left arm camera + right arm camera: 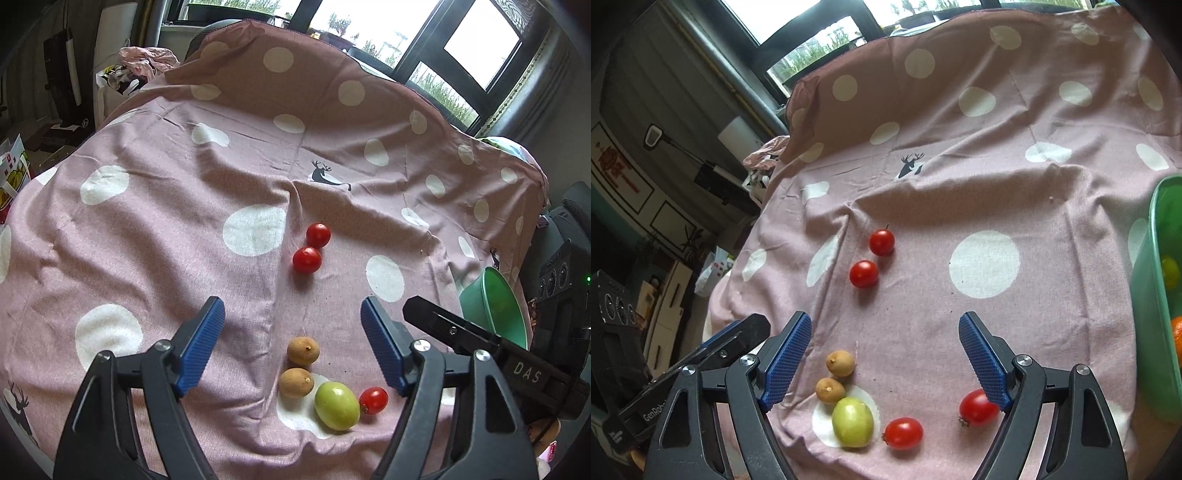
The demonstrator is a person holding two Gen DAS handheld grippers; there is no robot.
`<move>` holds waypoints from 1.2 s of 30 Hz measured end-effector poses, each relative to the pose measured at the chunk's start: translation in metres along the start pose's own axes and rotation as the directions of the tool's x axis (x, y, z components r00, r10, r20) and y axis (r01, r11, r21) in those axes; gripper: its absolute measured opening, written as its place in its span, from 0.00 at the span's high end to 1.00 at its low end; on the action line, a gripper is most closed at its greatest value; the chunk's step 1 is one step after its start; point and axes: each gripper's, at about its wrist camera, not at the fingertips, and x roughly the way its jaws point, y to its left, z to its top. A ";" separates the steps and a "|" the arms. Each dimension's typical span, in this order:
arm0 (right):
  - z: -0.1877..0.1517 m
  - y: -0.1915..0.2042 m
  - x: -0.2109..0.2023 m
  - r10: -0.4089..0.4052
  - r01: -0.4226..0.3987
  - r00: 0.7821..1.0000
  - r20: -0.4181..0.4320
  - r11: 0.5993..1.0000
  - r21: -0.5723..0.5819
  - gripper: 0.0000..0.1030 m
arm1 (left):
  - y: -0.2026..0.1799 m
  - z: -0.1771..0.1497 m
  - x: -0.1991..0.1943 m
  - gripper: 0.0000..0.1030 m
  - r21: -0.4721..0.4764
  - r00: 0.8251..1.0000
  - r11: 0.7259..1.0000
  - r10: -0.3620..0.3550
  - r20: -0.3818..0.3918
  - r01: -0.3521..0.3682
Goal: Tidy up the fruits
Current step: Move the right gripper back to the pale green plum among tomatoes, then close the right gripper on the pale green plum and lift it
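A: Green tub [1156, 295] noted at right wrist view's edge; far side cut off, contents only partly seen. A yellow-green fruit [1169, 272] and an orange one [1177, 338] are clipped by the frame

B: In left wrist view, the tub's [491, 306] inside cannot be read; its near part is covered by the right gripper's body

A: One red tomato [977, 408] is partly masked behind a blue pad [984, 360]

B: Small specks on the cloth [166, 258] are too small to identify

text: "DAS" on right claw [436, 321] | "GenRob…" on left claw [746, 328]
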 end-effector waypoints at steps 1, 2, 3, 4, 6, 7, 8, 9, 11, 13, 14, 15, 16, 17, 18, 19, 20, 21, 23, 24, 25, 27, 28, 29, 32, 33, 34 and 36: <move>0.000 0.000 0.002 0.018 -0.018 1.000 -0.017 1.000 0.013 0.28 | 0.000 0.000 0.001 0.36 0.002 1.000 1.000 -0.004 -0.010 0.004; -0.001 0.000 0.003 0.032 -0.031 0.999 -0.033 0.999 0.022 0.30 | -0.001 -0.001 0.001 0.38 0.010 1.000 1.000 -0.002 -0.018 0.002; -0.002 0.001 0.004 0.039 -0.038 0.998 -0.047 0.999 0.025 0.36 | -0.002 -0.001 0.001 0.41 0.023 1.000 1.000 0.002 -0.024 -0.002; -0.002 0.002 0.005 0.041 -0.040 0.997 -0.062 0.999 0.022 0.41 | -0.004 -0.002 0.002 0.47 0.039 0.999 0.999 0.009 -0.032 -0.008; -0.004 0.003 0.006 0.047 -0.045 0.995 -0.088 0.999 0.027 0.46 | -0.007 -0.004 0.005 0.53 0.064 0.998 0.998 0.013 -0.059 -0.009; -0.005 0.004 0.007 0.054 -0.050 0.992 -0.111 0.998 0.037 0.47 | -0.008 -0.005 0.007 0.56 0.072 0.997 0.997 0.004 -0.073 0.001; -0.006 0.004 0.009 0.067 -0.061 0.988 -0.137 0.997 0.047 0.48 | -0.009 -0.006 0.009 0.57 0.079 0.996 0.997 -0.004 -0.084 0.011; -0.007 0.004 0.010 0.083 -0.075 0.983 -0.162 0.996 0.055 0.49 | -0.009 -0.006 0.010 0.58 0.082 0.996 0.997 -0.002 -0.090 0.010; -0.011 0.007 0.011 0.119 -0.111 0.974 -0.193 0.993 0.051 0.49 | -0.004 -0.006 0.009 0.58 0.069 0.996 0.998 0.015 -0.087 -0.009; -0.017 0.012 0.016 0.138 -0.136 0.962 -0.237 0.990 0.026 0.49 | 0.005 -0.004 0.007 0.58 0.033 0.996 0.999 0.017 -0.084 -0.014; -0.020 0.014 0.019 0.145 -0.143 0.955 -0.258 0.989 0.024 0.49 | 0.008 -0.003 0.007 0.58 0.016 0.996 1.000 0.018 -0.084 -0.016; -0.023 0.016 0.023 0.147 -0.148 0.949 -0.279 0.989 0.017 0.49 | 0.012 -0.002 0.006 0.58 0.004 0.996 1.000 0.021 -0.082 -0.021; -0.026 0.019 0.027 0.146 -0.152 0.942 -0.301 0.988 0.005 0.49 | 0.014 -0.002 0.005 0.58 -0.001 0.997 1.000 0.024 -0.080 -0.024; -0.029 0.022 0.031 0.143 -0.153 0.936 -0.321 0.988 -0.007 0.49 | 0.015 -0.001 0.004 0.58 -0.005 0.997 1.000 0.026 -0.077 -0.026; -0.032 0.024 0.034 0.136 -0.151 0.932 -0.336 0.988 -0.017 0.49 | 0.016 -0.001 0.004 0.58 -0.009 0.997 1.000 0.027 -0.075 -0.027; -0.035 0.027 0.037 0.128 -0.147 0.928 -0.350 0.989 -0.031 0.49 | 0.016 -0.001 0.004 0.58 -0.011 0.997 1.000 0.025 -0.075 -0.026; -0.038 0.028 0.040 0.117 -0.143 0.926 -0.360 0.989 -0.046 0.49 | 0.016 0.000 0.003 0.58 -0.012 0.997 1.000 0.022 -0.074 -0.023; -0.040 0.030 0.042 0.110 -0.140 0.924 -0.365 0.989 -0.057 0.49 | 0.016 -0.001 0.003 0.58 -0.014 0.997 1.000 0.020 -0.073 -0.021; -0.042 0.033 0.047 0.093 -0.129 0.923 -0.374 0.989 -0.074 0.49 | 0.015 -0.001 0.003 0.58 -0.009 0.997 1.000 0.020 -0.075 -0.020; -0.042 0.033 0.049 0.083 -0.121 0.923 -0.375 0.990 -0.078 0.52 | 0.015 -0.001 0.003 0.58 -0.008 0.997 1.000 0.020 -0.075 -0.020; -0.042 0.032 0.051 0.069 -0.110 0.922 -0.381 0.990 -0.086 0.56 | 0.015 -0.001 0.003 0.58 -0.008 0.997 1.000 0.020 -0.076 -0.020; -0.043 0.031 0.054 0.047 -0.094 0.922 -0.384 0.990 -0.102 0.60 | 0.014 0.000 0.004 0.58 -0.007 0.997 1.000 0.018 -0.075 -0.019; -0.043 0.031 0.055 0.043 -0.090 0.922 -0.384 0.990 -0.106 0.61 | 0.014 0.000 0.004 0.58 -0.010 0.997 1.000 0.018 -0.075 -0.019; -0.044 0.031 0.056 0.042 -0.090 0.922 -0.384 0.990 -0.108 0.62 | 0.015 -0.001 0.004 0.58 -0.011 0.997 1.000 0.019 -0.075 -0.020; -0.045 0.033 0.057 0.035 -0.090 0.925 -0.379 0.988 -0.127 0.65 | 0.014 -0.001 0.006 0.58 -0.010 0.997 1.000 0.027 -0.078 -0.027; -0.045 0.033 0.054 0.031 -0.086 0.928 -0.370 0.988 -0.132 0.65 | 0.013 -0.001 0.006 0.58 -0.008 0.997 1.000 0.027 -0.079 -0.028; -0.045 0.033 0.054 0.027 -0.081 0.932 -0.362 0.988 -0.135 0.66 | 0.013 -0.001 0.006 0.58 -0.007 0.997 1.000 0.027 -0.079 -0.027; -0.043 0.032 0.053 0.027 -0.074 0.938 -0.344 0.989 -0.126 0.66 | 0.012 -0.001 0.007 0.58 -0.004 0.997 1.000 0.026 -0.077 -0.026</move>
